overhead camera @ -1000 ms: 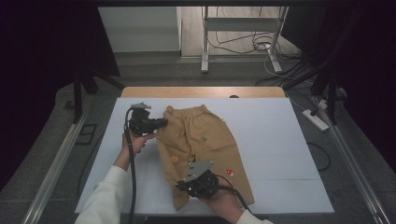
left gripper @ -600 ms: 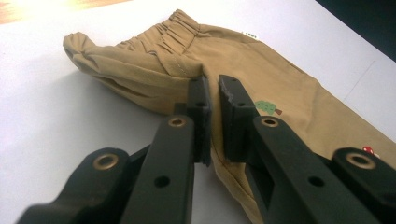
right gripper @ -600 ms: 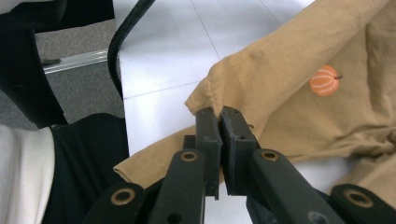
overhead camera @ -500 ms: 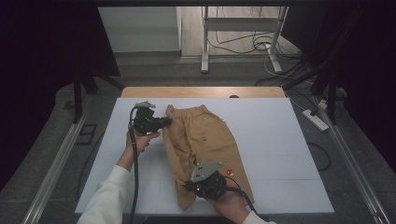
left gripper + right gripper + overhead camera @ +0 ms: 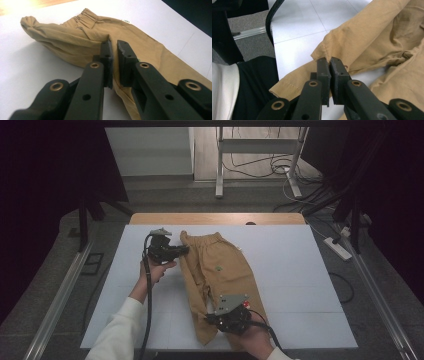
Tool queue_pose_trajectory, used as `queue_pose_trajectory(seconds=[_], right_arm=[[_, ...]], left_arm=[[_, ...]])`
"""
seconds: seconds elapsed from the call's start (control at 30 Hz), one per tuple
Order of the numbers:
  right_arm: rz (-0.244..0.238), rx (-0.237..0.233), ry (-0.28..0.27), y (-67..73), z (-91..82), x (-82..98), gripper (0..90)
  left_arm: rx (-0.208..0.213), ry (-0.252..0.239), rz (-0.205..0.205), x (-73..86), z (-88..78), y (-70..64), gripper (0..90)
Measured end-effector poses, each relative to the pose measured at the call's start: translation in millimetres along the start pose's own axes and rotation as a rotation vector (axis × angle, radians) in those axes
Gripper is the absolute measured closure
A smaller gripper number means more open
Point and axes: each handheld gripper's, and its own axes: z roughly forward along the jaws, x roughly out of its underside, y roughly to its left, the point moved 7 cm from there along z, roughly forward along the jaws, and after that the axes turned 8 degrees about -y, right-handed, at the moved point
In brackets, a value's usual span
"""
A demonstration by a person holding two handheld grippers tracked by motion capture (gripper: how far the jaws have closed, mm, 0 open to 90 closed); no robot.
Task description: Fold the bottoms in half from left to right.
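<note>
Trousers (image 5: 220, 280): small tan pair, lying lengthwise on the white desk (image 5: 300, 270), waistband toward the far edge, leg ends toward the near edge, left of the desk's middle.
Material: thin woven cloth with an elastic, gathered waistband; judged light, soft and limp, with no stiffness of its own.
Handling: judged to sag and fold wherever it is not supported; it will drag rather than slide cleanly on the desk sheet. Not fragile. A thin single layer may slip out of a pinch; a hem or a doubled fold should hold better.
Grip points: the waistband corner and the leg hem, where seams thicken the cloth.
Left fingers (image 5: 184, 251): closed almost fully on a fold at the left side of the trousers near the waistband; in the left gripper view (image 5: 113, 50) cloth runs between the two pads.
Right fingers (image 5: 209, 319): closed tight on the edge of a leg near the near desk edge; in the right gripper view (image 5: 330, 62) a tan corner is pinched at the tips.
Lie of cloth: left side bunched and lifted at the waistband; right leg flat; near leg end doubled over itself.
Step in hand: judged to be folding or straightening, with both ends held.
Containers: no box, bag or basket on the desk.
Risk: pulling the two ends unevenly would twist the legs.
</note>
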Motion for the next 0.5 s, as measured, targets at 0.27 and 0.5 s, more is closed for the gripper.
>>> queue_pose_trajectory(seconds=[0.27, 0.5], right_arm=[[0.012, 0.018, -0.011, -4.0, -11.1, 2.4, 86.2], [0.021, 0.039, -0.017, -9.2, -20.3, 6.0, 86.1]], left_arm=[[0.006, -0.007, 0.008, -2.9, 4.3, -4.7, 82.6], [0.014, -0.014, 0.01, -4.9, 9.1, -9.1, 82.5]])
